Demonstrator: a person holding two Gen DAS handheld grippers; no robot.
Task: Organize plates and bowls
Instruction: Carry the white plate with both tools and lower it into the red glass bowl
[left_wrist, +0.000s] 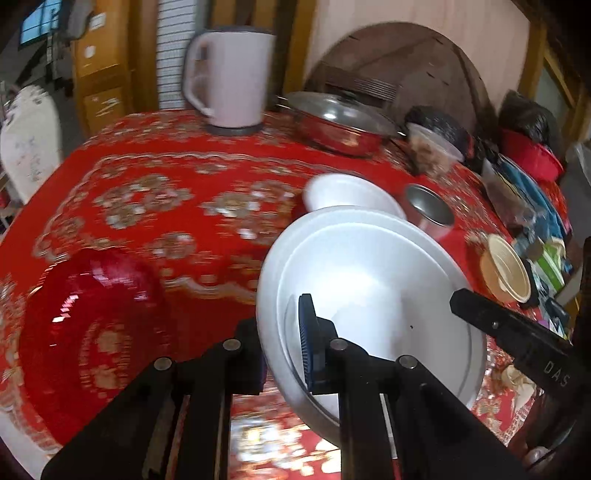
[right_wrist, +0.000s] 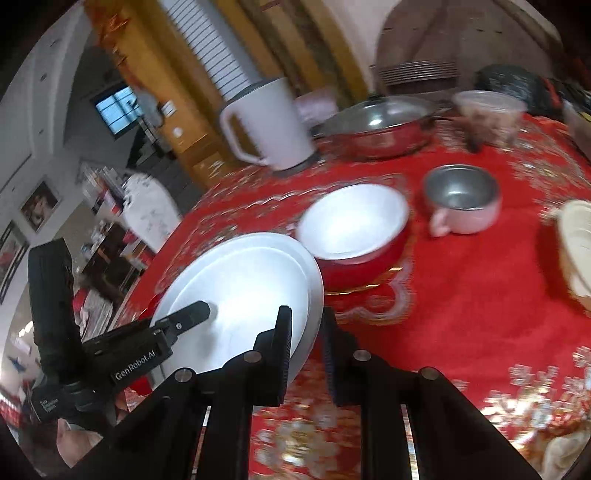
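Both grippers hold a large white plate (left_wrist: 369, 280) tilted above the red tablecloth. My left gripper (left_wrist: 282, 328) is shut on its near-left rim, blue pad on the plate's face. My right gripper (right_wrist: 306, 321) is shut on the opposite rim of the white plate (right_wrist: 240, 284). Each gripper shows in the other's view: the right gripper (left_wrist: 458, 297) at the plate's right edge, the left gripper (right_wrist: 205, 308) on its left. A red glass plate (left_wrist: 85, 321) lies at the left. Behind the white plate sits a bowl (right_wrist: 351, 221), white inside and red outside, which the plate partly hides in the left wrist view (left_wrist: 351, 192).
A metal cup (right_wrist: 461, 195) stands right of the bowl. At the back of the table are a white kettle (right_wrist: 266, 122) and a lidded steel pot (right_wrist: 380, 122). A beige bowl (left_wrist: 506, 269) and clutter line the right side. The table's left edge (left_wrist: 22, 206) drops off by a chair.
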